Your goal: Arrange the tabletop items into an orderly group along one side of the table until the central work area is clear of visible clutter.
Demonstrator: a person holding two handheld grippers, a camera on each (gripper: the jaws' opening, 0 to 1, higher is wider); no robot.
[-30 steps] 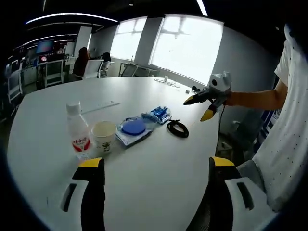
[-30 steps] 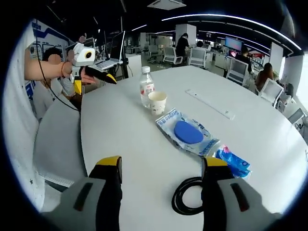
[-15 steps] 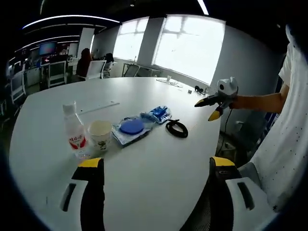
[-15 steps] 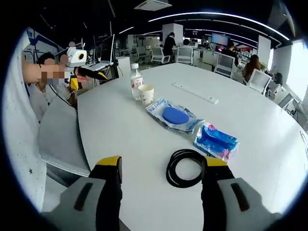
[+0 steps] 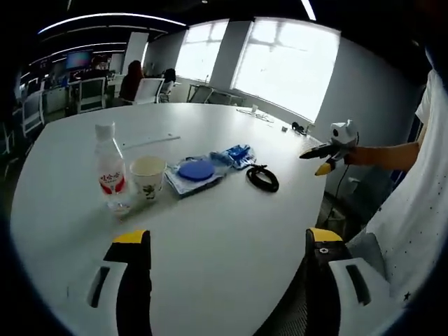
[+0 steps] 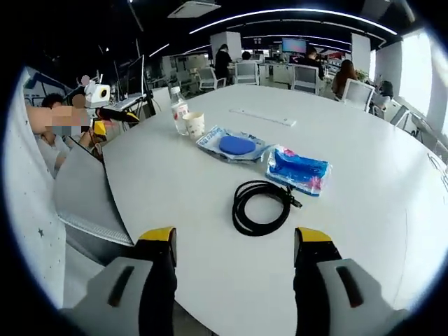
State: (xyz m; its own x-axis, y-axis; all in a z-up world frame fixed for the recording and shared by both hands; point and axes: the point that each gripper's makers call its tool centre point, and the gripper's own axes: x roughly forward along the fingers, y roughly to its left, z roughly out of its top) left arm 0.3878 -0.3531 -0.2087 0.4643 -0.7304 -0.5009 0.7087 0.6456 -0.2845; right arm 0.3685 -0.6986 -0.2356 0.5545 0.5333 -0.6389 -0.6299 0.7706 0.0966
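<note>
The surface (image 6: pixel 392 210) is smooth white laminate with a soft sheen that catches the ceiling lights. The water bottle (image 5: pixel 110 170) looks like clear, glossy plastic with a white cap and a printed label. Next to it the cup (image 5: pixel 148 177) is matt paper. The packet with a blue disc (image 6: pixel 234 145) is shiny, crinkled plastic film, as is the blue pouch (image 6: pixel 299 170). The coiled cable (image 6: pixel 260 207) is black rubbery plastic, dull. The person's shirt (image 5: pixel 413 224) is white dotted cloth.
</note>
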